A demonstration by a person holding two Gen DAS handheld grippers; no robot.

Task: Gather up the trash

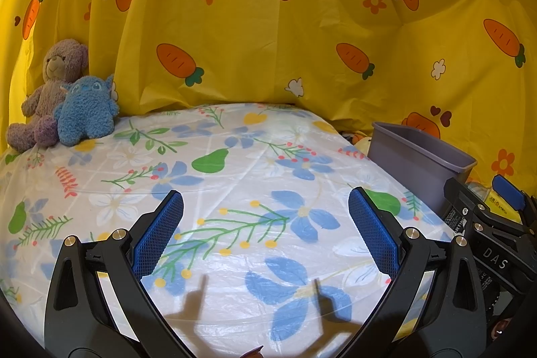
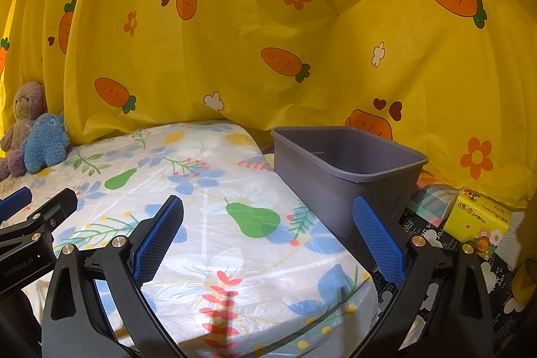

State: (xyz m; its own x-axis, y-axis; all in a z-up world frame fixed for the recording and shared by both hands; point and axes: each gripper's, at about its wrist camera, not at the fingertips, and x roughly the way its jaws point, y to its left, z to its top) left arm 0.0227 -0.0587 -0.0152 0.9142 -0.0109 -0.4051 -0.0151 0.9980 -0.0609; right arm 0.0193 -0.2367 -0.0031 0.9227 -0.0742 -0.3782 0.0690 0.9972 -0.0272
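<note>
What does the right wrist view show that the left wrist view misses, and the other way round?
Only the right wrist view shows the inside of the grey bin, with nothing visible in it, and the yellow tissue pack with a pastel checked pack beside the bin. The left wrist view adds little of its own: mainly more of the floral sheet and closer toys. Both share the purple teddy, the blue plush, the carrot curtain, and the open left gripper and right gripper, neither holding anything.
</note>
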